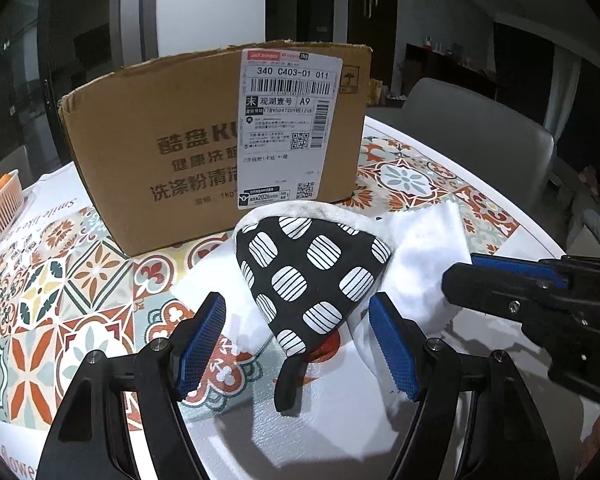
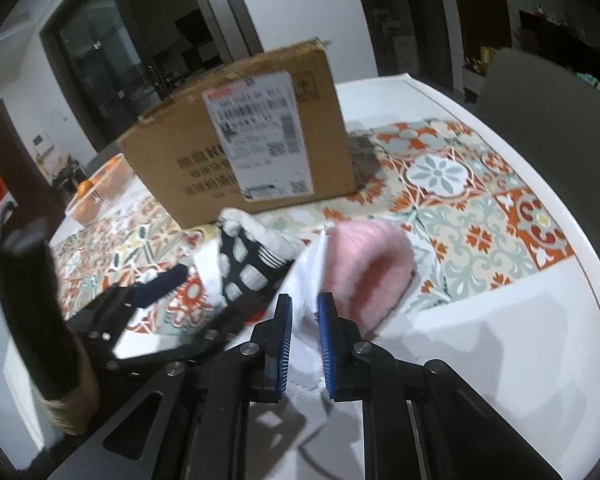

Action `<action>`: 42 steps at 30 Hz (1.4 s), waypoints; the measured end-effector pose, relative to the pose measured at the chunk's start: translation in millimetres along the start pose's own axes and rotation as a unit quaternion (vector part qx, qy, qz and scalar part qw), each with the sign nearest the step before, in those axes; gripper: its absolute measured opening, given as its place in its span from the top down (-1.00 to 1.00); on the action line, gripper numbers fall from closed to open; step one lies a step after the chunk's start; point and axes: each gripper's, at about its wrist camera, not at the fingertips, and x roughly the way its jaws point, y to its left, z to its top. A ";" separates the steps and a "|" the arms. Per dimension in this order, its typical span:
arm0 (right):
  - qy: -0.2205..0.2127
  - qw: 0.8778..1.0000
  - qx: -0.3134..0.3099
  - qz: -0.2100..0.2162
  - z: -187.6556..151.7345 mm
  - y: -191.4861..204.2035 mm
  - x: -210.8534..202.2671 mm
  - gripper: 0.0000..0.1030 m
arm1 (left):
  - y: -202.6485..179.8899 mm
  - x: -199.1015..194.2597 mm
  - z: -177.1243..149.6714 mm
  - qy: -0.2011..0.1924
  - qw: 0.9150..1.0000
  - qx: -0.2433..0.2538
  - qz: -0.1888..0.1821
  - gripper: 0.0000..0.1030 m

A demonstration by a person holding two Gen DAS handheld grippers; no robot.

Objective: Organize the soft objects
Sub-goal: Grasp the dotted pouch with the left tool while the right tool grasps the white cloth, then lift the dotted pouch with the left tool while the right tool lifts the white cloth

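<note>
Right tool (image 2: pixel 305 336) pinches white cloth (image 2: pixel 306 280).

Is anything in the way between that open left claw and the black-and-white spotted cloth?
Nothing visible. The left claw is open, and the spotted cloth lies directly ahead between its fingers, on the white cloth.

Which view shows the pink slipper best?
The right wrist view: the pink slipper shows whole, though blurred, beside the right gripper. In the left wrist view it is hidden behind white cloth.
</note>
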 end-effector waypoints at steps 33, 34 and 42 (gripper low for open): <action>-0.013 1.000 0.023 0.016 7.0 -5.8 -2.6 0.90 | 8.8 -21.5 13.0 -0.007 0.999 -0.041 -0.011 0.51; -0.016 0.999 0.022 0.017 7.7 -5.1 -4.8 0.90 | 8.5 -24.7 13.4 -0.011 0.999 -0.043 -0.009 0.52; -0.014 1.000 0.020 0.013 7.0 -3.2 -6.8 0.92 | 11.2 -33.5 11.8 -0.018 0.999 -0.051 -0.004 0.53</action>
